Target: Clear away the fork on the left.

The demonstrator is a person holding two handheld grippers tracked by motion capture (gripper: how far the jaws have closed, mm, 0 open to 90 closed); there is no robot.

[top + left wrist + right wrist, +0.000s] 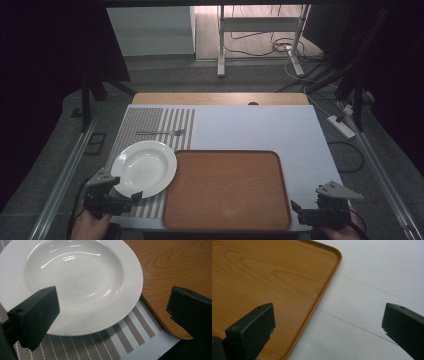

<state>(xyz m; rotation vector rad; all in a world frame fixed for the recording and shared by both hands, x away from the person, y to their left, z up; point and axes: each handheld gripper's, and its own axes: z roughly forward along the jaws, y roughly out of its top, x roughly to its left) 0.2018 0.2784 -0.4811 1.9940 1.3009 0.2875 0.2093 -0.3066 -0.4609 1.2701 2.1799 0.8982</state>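
A white deep plate (144, 168) lies on a striped placemat (150, 125) at the table's left; it is seen close up as the plate (75, 280). A wooden tray (227, 189) sits empty in the middle front, its edge touching the plate's right side. A metal fork (160, 132) lies on the mat behind the plate. My left gripper (125, 192) is open, its jaws just off the plate's near rim; close up, the left gripper (112, 315) straddles the rim. My right gripper (300, 210) is open beside the tray's near right corner (312, 312), holding nothing.
A white sheet (260, 127) covers the table right of the mat and behind the tray. The wooden table edge (220, 98) shows at the back. Beyond it are a metal stand (260, 30), floor cables and a power strip (342, 126).
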